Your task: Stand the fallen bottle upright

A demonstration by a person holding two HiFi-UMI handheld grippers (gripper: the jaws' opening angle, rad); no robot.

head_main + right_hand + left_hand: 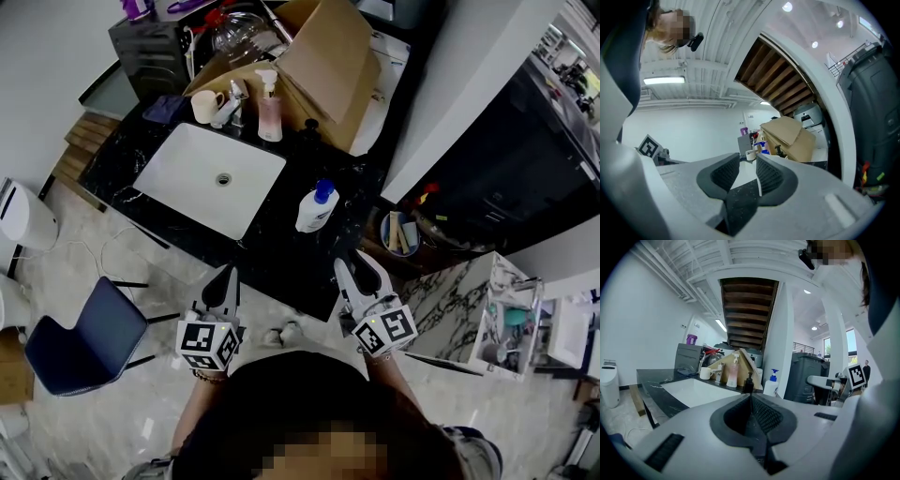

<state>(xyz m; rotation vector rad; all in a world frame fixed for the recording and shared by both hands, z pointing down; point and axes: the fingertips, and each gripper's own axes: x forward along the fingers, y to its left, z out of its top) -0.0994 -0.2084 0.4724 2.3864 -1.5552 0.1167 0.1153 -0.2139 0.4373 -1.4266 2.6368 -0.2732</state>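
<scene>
A white bottle with a blue pump top (pixel 315 208) is on the black marble counter (pixel 281 253), to the right of the sink; in the left gripper view this bottle (pixel 771 384) stands upright. Both grippers hover at the counter's near edge, short of the bottle and touching nothing. My left gripper (pixel 228 273) (pixel 751 397) is shut with nothing between its pads. My right gripper (pixel 352 263) (pixel 748 160) points level at the counter, its jaws a small gap apart and empty.
A white sink (pixel 187 164) fills the counter's left part. Behind it stand a mug (pixel 205 105), a pink pump bottle (pixel 270 114), a black pump bottle (pixel 309 131) and an open cardboard box (pixel 323 56). A blue chair (pixel 84 337) stands on the floor at left.
</scene>
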